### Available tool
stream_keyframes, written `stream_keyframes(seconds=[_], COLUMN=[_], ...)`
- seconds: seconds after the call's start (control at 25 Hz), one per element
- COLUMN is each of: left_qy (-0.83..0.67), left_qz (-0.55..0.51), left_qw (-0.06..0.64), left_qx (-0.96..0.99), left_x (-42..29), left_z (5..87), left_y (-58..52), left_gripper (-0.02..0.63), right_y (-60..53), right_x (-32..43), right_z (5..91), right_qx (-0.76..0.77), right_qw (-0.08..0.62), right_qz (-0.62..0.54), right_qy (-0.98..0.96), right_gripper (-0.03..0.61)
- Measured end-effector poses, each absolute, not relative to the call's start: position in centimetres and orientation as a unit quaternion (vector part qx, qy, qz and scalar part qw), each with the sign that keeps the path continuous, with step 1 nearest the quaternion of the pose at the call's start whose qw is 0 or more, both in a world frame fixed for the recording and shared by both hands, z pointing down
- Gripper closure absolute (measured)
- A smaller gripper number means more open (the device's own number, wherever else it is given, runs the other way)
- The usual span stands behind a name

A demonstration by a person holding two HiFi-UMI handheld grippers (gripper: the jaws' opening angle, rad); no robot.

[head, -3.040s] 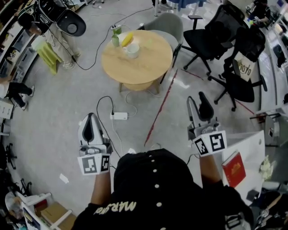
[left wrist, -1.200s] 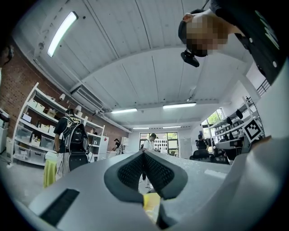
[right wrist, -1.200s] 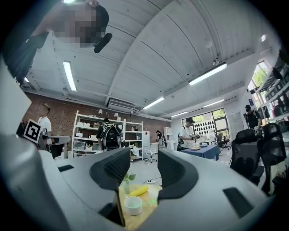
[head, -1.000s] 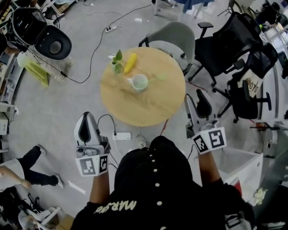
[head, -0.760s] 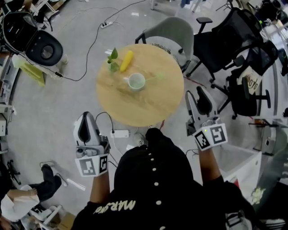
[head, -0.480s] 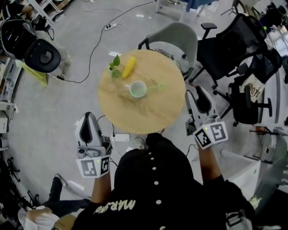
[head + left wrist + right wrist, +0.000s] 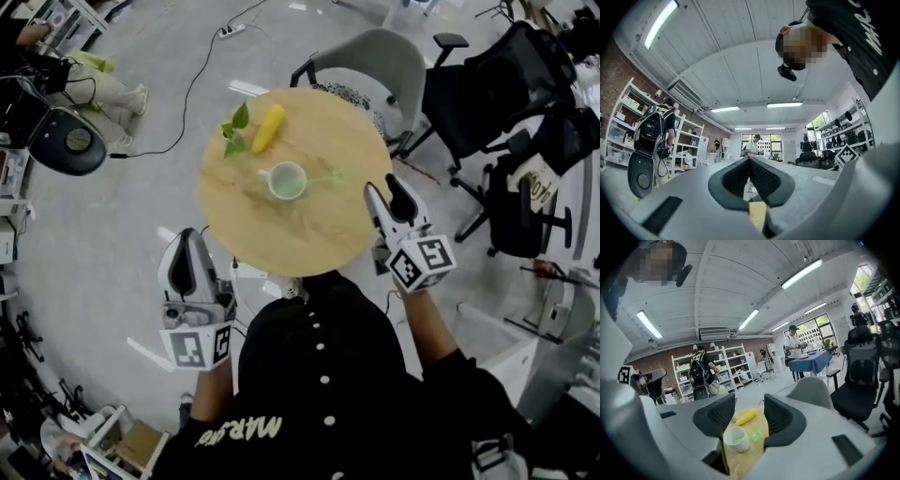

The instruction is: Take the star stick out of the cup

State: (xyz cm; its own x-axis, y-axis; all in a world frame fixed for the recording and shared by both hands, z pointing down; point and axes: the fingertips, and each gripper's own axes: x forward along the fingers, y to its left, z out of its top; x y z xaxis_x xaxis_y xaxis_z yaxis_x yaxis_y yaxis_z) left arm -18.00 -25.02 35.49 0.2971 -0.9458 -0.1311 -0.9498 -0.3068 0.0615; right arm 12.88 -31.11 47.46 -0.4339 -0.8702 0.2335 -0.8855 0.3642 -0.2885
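A white cup [image 7: 287,180] stands near the middle of the round wooden table [image 7: 309,230]. A green star stick [image 7: 326,177] leans out of it to the right. My right gripper [image 7: 382,186] hovers over the table's right edge, a short way right of the stick. Its jaws are opening and nothing is between them. In the right gripper view, that gripper [image 7: 749,418] frames the cup [image 7: 736,438] and the star stick [image 7: 757,433] ahead. My left gripper [image 7: 190,236] hangs left of the table over the floor. In the left gripper view, that gripper [image 7: 749,163] is shut and empty.
A yellow banana-like thing [image 7: 267,128] and green leaves [image 7: 234,131] lie at the table's far left. A grey chair [image 7: 367,54] stands behind the table, with black office chairs [image 7: 497,89] to the right. Cables and a power strip [image 7: 228,31] run across the floor.
The table has come nearer in the head view. My right gripper has swung left and forward over the table's right edge. The left gripper holds about the same place.
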Motion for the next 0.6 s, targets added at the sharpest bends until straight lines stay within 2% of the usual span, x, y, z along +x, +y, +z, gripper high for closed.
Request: stream_keyframes(seconds=[0.32,0.6], left_qy=[0.595,0.605], left_qz=[0.042,0.016], left_qw=[-0.011,-0.010], left_qx=[-0.802,-0.796], left_x=[-17.9,-17.9], left_z=[38.5,39.9], left_y=[-26.8,-27.3], left_gripper=[0.620,0.620], right_y=[-33.6,-34.7], right_x=[10.2,8.3], right_z=[58.5,63.9], right_qx=[0.506,0.479], right_qw=[0.066,0.074], right_qz=[0.298,0.382], right_qy=[-0.807,-0.787], right_gripper=[0.390,0.394])
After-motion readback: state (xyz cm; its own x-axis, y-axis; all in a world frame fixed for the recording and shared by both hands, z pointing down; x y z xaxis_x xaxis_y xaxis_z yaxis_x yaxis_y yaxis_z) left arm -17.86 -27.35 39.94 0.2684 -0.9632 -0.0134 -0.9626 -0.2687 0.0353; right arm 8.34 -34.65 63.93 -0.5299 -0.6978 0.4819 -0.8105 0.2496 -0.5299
